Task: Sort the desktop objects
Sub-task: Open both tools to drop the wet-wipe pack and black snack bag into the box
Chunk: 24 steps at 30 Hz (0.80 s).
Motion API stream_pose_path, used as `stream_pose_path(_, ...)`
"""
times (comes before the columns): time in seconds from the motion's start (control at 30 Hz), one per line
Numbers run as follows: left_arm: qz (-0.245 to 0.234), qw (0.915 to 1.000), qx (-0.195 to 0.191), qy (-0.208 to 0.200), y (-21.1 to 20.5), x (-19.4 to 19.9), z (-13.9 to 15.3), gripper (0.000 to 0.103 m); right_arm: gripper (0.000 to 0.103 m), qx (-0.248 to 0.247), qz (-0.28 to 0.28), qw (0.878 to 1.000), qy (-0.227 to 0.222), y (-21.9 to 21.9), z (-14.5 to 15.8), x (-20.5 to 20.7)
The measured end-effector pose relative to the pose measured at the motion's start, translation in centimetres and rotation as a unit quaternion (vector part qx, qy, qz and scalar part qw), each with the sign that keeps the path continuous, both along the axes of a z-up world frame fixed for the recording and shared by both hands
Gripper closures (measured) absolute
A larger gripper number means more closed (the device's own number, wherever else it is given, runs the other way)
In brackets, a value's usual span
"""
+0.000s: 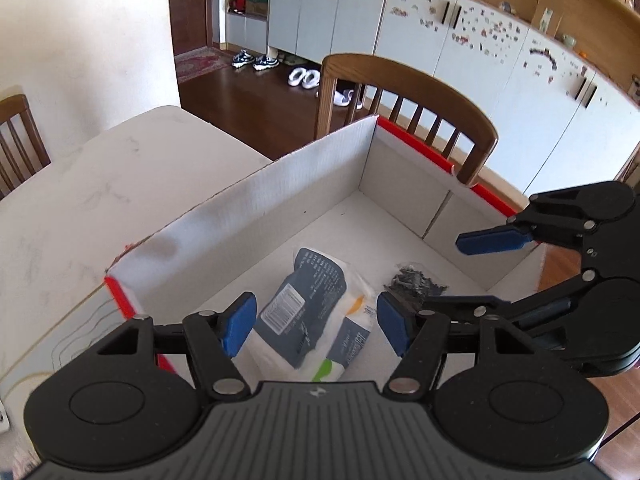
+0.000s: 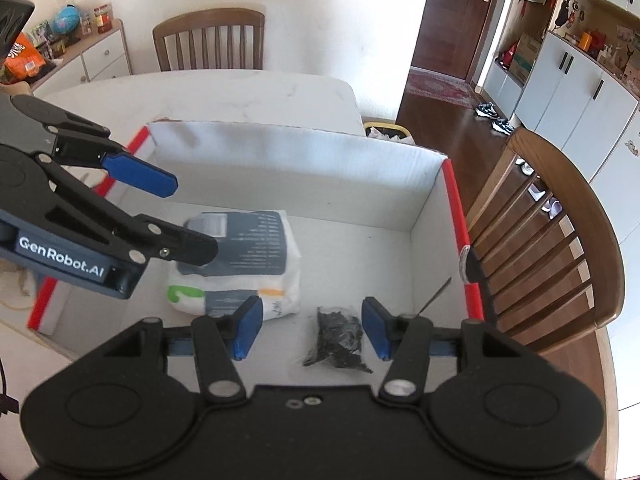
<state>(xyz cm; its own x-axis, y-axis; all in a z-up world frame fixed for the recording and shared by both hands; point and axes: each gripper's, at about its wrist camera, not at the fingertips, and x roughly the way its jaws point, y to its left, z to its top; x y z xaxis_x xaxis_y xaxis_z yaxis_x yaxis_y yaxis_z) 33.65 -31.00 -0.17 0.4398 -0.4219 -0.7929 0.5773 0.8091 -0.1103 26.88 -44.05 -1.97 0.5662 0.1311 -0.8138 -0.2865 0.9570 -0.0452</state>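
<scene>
A white cardboard box (image 1: 280, 200) with red edges stands on the table. Inside it lie a grey-and-white tissue pack (image 1: 312, 312) and a small clear bag of black screws (image 1: 416, 284). My left gripper (image 1: 316, 326) hovers open above the tissue pack, nothing between its blue pads. In the right wrist view, my right gripper (image 2: 312, 328) is open over the screw bag (image 2: 338, 340), which rests on the box (image 2: 300, 160) floor beside the tissue pack (image 2: 240, 256). Each gripper shows in the other's view: the right gripper (image 1: 472, 272) on the right, the left gripper (image 2: 192, 216) on the left.
The box sits on a pale marble-look table (image 2: 240, 92). A wooden chair (image 1: 420, 80) stands close behind the box's far red edge, and another chair (image 2: 208, 40) is at the table's far side. White cabinets and shoes line the wood floor beyond.
</scene>
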Motion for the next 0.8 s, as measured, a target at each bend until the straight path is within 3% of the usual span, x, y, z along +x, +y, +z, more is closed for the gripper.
stream_pose_path(0.8,0.047,0.9962,-0.062,-0.040,7.2,-6.8,3.2,0.037,0.046,0.031,0.000,0.999,-0.039,4.5,3.6,-5.1)
